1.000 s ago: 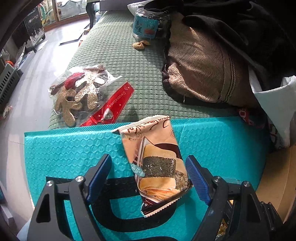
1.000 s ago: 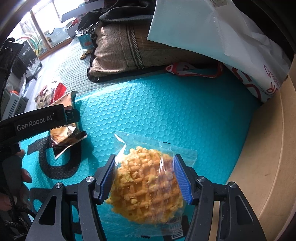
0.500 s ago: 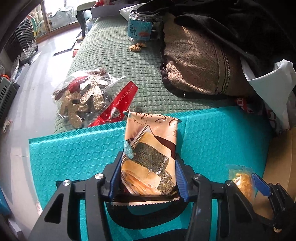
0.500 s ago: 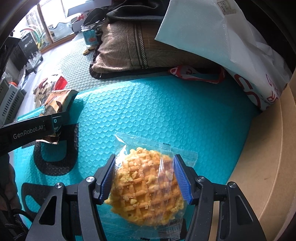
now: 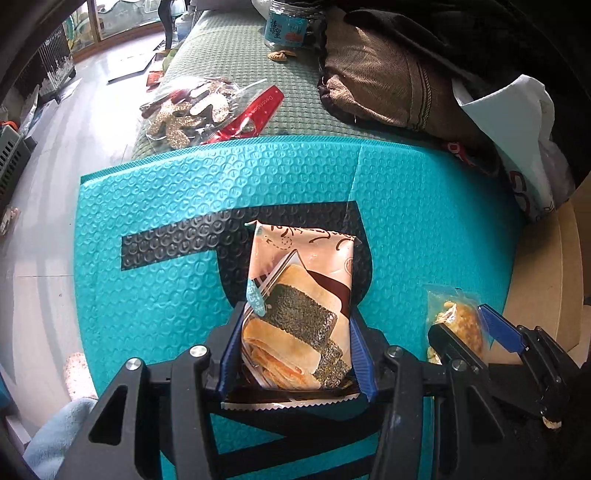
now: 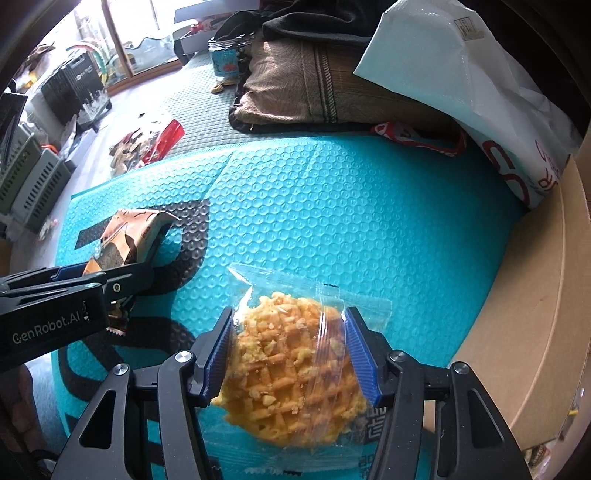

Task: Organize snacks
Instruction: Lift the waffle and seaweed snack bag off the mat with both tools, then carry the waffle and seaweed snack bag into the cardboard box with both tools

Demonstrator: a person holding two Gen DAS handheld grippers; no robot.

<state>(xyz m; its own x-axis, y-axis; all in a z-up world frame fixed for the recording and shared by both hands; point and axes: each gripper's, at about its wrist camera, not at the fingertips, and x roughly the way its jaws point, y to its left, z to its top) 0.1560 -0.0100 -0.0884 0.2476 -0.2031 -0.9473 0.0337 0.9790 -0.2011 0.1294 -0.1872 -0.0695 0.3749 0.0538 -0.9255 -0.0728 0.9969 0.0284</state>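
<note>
My left gripper (image 5: 295,350) is shut on a tan seaweed-cracker packet (image 5: 299,306) and holds it above the teal bubble mat (image 5: 184,206). My right gripper (image 6: 290,354) is shut on a clear-wrapped yellow waffle cookie (image 6: 291,373), held over the mat's right part (image 6: 351,221). In the left wrist view the right gripper (image 5: 469,328) with the cookie (image 5: 458,321) is to the right of the packet. In the right wrist view the left gripper (image 6: 110,273) with the packet (image 6: 129,236) is at the left.
A cardboard box edge (image 6: 535,295) borders the mat on the right. A white plastic bag (image 6: 480,92) and a brown cushion (image 5: 388,81) lie behind. A bag of glitter decorations (image 5: 207,107) and a blue-labelled jar (image 5: 288,26) sit on the green sofa cover.
My left gripper closed on the cracker packet and lifted it back toward the near side of the mat. My right gripper kept holding the waffle cookie and stayed almost still.
</note>
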